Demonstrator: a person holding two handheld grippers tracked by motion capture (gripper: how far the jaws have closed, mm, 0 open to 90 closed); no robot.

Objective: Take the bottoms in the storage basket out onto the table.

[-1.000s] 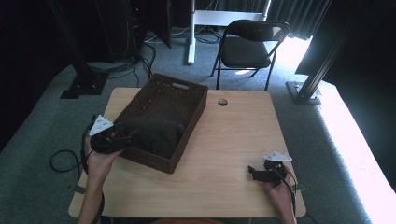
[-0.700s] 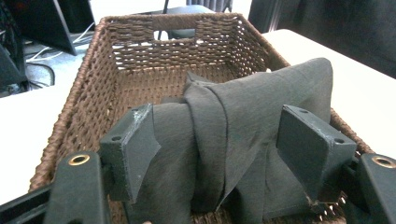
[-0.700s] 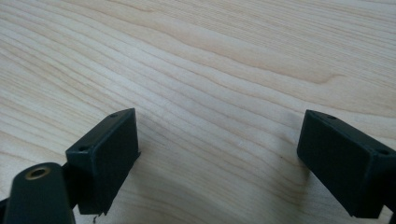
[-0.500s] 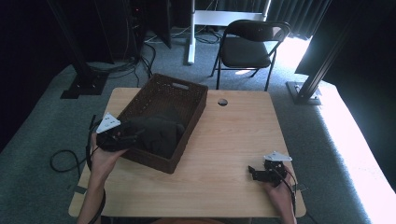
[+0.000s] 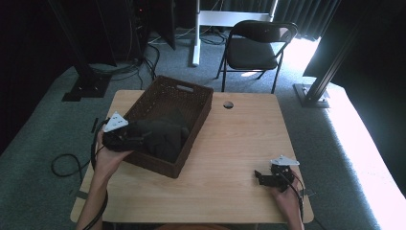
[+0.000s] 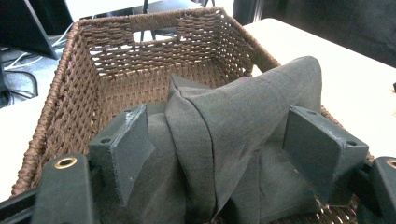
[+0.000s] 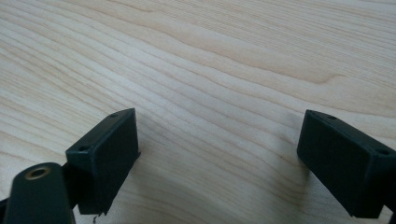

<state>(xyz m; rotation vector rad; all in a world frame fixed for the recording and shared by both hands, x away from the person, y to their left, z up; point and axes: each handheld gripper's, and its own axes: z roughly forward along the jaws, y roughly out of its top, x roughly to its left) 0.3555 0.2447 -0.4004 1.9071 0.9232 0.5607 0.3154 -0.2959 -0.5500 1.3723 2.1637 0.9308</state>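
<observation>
A dark grey cloth (image 5: 163, 136) lies bunched in the near end of a brown wicker basket (image 5: 184, 88) at the table's left. My left gripper (image 5: 140, 140) reaches over the basket's near left wall. In the left gripper view the cloth (image 6: 243, 107) rises as a fold between the wide-set jaws of my left gripper (image 6: 217, 116); the jaws have just been opening and the pads do not pinch it. Near the front right of the table, my right gripper (image 5: 261, 177) rests open on the wood. The right gripper view has bare table (image 7: 233, 56) between the jaws of my right gripper (image 7: 215, 121).
The basket's far half (image 6: 154, 88) holds nothing. A small round hole (image 5: 228, 104) sits in the tabletop behind the basket's right corner. A folding chair (image 5: 253, 48) stands beyond the table's far edge. Cables (image 5: 67, 163) trail on the floor at left.
The left hand has shifted slightly toward the basket with the cloth still under it. The right hand and gripper have stayed where they were.
</observation>
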